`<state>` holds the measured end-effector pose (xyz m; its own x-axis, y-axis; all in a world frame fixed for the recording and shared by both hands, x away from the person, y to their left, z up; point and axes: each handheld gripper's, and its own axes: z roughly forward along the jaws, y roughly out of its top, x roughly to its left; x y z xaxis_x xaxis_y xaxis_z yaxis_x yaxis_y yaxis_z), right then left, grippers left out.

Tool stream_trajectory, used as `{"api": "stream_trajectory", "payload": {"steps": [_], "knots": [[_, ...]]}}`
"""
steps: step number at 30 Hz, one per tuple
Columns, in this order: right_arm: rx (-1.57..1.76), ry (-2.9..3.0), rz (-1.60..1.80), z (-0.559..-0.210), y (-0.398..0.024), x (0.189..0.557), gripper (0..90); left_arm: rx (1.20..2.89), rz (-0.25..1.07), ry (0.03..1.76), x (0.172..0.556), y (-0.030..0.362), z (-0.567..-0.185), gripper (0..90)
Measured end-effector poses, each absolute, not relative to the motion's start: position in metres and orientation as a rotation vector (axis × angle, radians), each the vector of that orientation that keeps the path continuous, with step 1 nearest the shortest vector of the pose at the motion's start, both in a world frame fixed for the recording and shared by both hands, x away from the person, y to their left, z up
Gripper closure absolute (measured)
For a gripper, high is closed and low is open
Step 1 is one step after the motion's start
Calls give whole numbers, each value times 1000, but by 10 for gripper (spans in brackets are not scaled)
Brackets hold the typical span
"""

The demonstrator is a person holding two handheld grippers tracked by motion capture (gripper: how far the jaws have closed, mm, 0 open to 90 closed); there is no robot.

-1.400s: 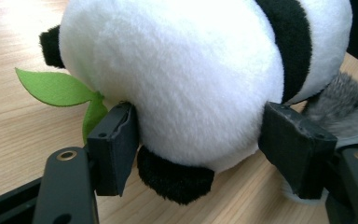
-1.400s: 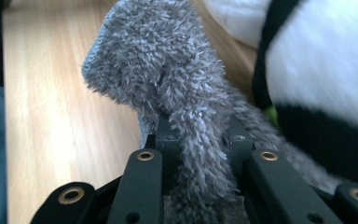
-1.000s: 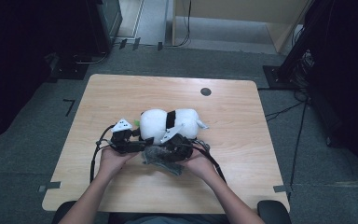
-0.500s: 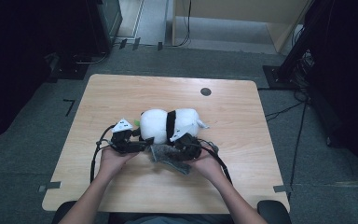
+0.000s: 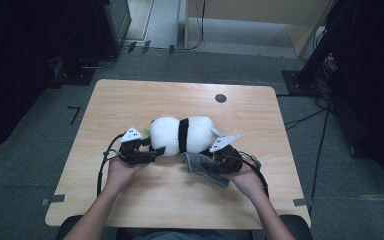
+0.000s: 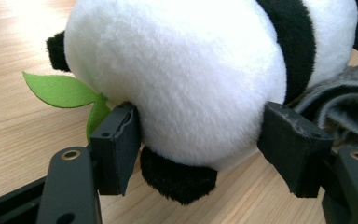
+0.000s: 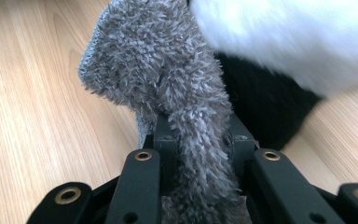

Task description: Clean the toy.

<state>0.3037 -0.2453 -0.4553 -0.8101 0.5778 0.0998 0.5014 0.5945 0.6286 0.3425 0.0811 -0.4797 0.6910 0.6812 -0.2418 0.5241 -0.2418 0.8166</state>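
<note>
Working left to right across the wooden table (image 5: 130, 95), we note our left gripper (image 5: 147, 154) toward the left of the front half, jaws spread wide and straddling the near end of the plush panda (image 5: 180, 135); in the left gripper view one pad (image 6: 116, 149) touches the white fur while the other stands just clear, so nothing is clamped yet. A green felt leaf (image 6: 60, 88) pokes out beside the left pad, and a black foot sits low between the jaws. The panda lies on its side near the middle of the table, slightly toward the front edge, a black band around its waist. Right of it, our right gripper (image 5: 219, 161) has its jaws closed tight on a fuzzy grey cloth (image 7: 168, 93), which bunches up between them and lies against the panda's black patch. We judge the toy light, soft and squashy, not slippery or fragile; its round body would compress under a squeeze, so a hold across the narrower banded waist or a limb looks surest.
</note>
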Motion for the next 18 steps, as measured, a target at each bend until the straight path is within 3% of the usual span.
{"api": "stream_trajectory", "payload": {"steps": [18], "knots": [[1084,2562,1010,-445,-301,302,725,1909,208,938,343,81,-480,308]]}}
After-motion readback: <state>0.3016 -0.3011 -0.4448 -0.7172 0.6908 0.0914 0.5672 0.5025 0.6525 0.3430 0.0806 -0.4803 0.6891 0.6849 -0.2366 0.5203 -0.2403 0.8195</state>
